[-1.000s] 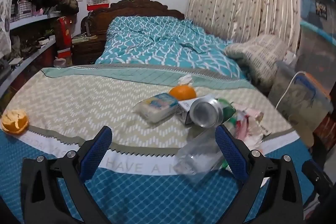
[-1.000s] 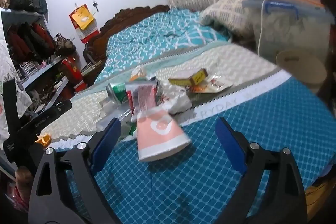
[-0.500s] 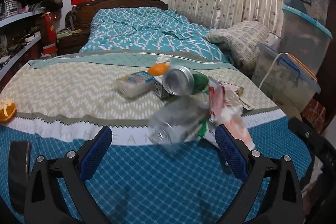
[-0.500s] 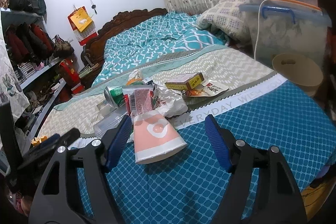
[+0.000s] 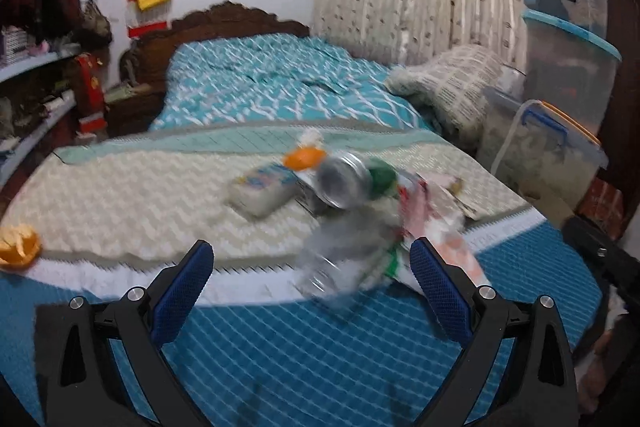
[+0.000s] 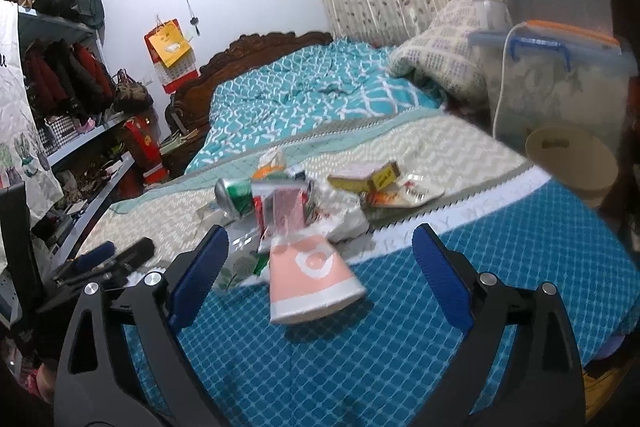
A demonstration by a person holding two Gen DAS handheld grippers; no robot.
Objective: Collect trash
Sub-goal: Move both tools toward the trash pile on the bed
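Note:
A pile of trash lies on the bed. In the left wrist view I see a clear plastic bottle, a green can, an orange and a white tissue pack; an orange peel lies far left. My left gripper is open and empty, just before the bottle. In the right wrist view a pink paper cup lies on its side between the fingers of my open, empty right gripper, with the can, a red wrapper and a yellow box behind it.
Stacked plastic storage bins and a round beige bin stand right of the bed. Shelves with clothes are on the left. A folded blanket lies by the curtain. The left gripper shows at the left in the right wrist view.
My left gripper swung right and back toward the trash pile, and the view is blurred now. My right gripper closed in on the pink cup, narrowed briefly, then opened wide again.

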